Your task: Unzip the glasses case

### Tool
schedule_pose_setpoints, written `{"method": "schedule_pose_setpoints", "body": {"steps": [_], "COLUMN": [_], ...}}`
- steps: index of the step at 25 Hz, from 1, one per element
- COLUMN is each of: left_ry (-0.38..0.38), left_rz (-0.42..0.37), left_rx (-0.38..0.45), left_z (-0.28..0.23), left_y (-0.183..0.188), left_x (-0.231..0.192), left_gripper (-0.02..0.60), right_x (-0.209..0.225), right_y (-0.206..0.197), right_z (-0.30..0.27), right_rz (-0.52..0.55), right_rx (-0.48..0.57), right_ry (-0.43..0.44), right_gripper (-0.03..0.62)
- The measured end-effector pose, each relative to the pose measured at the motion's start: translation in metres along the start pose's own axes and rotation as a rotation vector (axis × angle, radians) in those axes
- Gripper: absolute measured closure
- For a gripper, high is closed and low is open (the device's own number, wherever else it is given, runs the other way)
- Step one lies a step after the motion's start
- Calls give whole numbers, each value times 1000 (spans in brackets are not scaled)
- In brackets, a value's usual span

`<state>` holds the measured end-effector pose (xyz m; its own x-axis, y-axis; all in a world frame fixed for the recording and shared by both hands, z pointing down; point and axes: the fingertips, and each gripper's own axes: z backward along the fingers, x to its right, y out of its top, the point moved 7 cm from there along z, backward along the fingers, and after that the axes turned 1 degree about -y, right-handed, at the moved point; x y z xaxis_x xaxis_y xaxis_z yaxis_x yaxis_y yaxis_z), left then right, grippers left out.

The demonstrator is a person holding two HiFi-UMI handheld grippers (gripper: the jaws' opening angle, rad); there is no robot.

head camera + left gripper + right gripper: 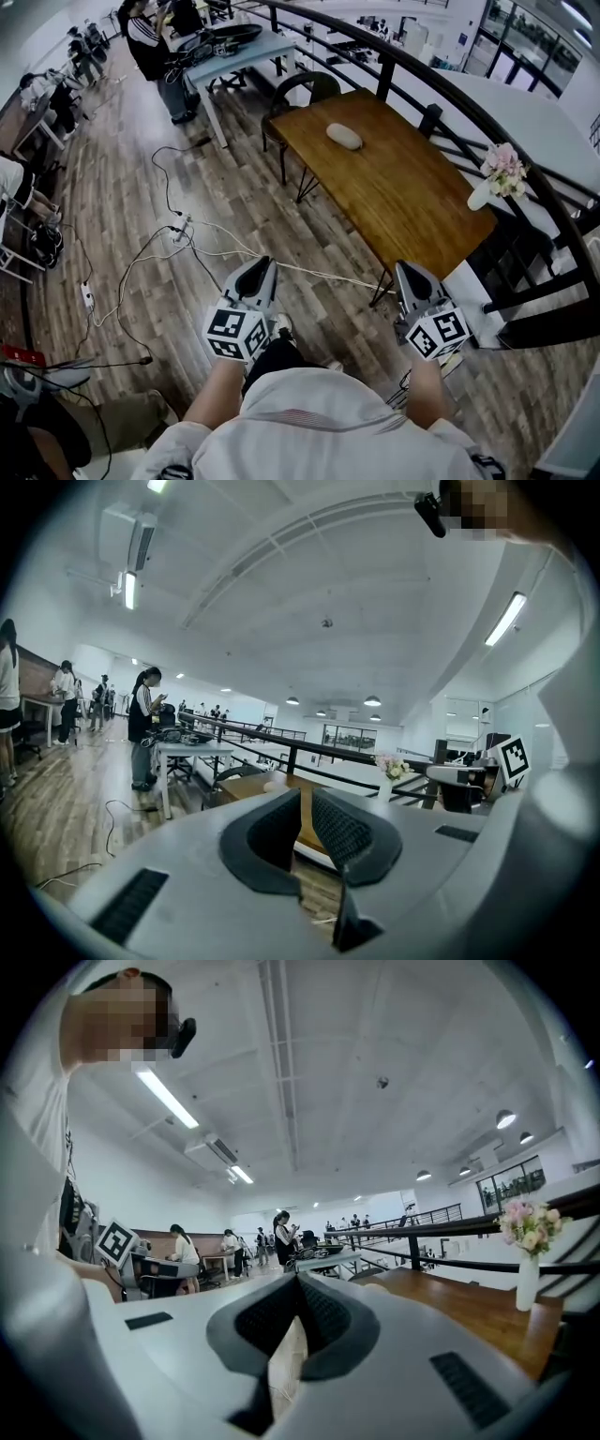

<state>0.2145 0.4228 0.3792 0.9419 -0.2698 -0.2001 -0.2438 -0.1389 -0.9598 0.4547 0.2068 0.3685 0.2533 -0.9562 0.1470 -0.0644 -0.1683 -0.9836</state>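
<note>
An open office with a plank floor, a dark curved railing and people at desks far off; the person stands on the floor, short of a wooden table (403, 197). The left claw (262, 266) is clenched on nothing, and the right claw (409, 270) likewise, both held close to the body and aimed roughly level toward the table. Cables (202, 251) trail across the floor just ahead. The glasses case (344, 136), pale and rounded, lies zipped up near the table's far short edge, well apart from both claws; what it holds cannot be seen. A white vase (479, 195) of pink flowers (504, 161) stands at the right edge. Likely risks: a foot snagging the cables on approach, and the loose case sliding when the zip is tugged unless one claw pins it
</note>
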Motion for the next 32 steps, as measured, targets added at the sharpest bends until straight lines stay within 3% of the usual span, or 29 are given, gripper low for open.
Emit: {"method": "schedule_pose_setpoints", "body": {"steps": [8,13,17,25,32], "left_ry": [-54,-87,-78,-78,-69], "left_rz": [49,14,36,52,56], "left_rx": [-10,11,27,22,5], "left_z": [-51,-75,-89,-125,-186], "left_y": [14,38,49,56,72], "left_x": [-81,-134,-169,-200,-230], "left_gripper": [537,537,537,537,537], "right_x": [-16,-27,-28,2,42], "right_y": [6,22,24,26,30], "right_z": [-97,-158,-192,-242,-305], "right_rz": [12,32,54,51,19], "right_rx": [-27,5,-22,-58,-59], "right_ry": [37,-11,-40,-83,-76], "right_gripper": [543,543,543,543,543]}}
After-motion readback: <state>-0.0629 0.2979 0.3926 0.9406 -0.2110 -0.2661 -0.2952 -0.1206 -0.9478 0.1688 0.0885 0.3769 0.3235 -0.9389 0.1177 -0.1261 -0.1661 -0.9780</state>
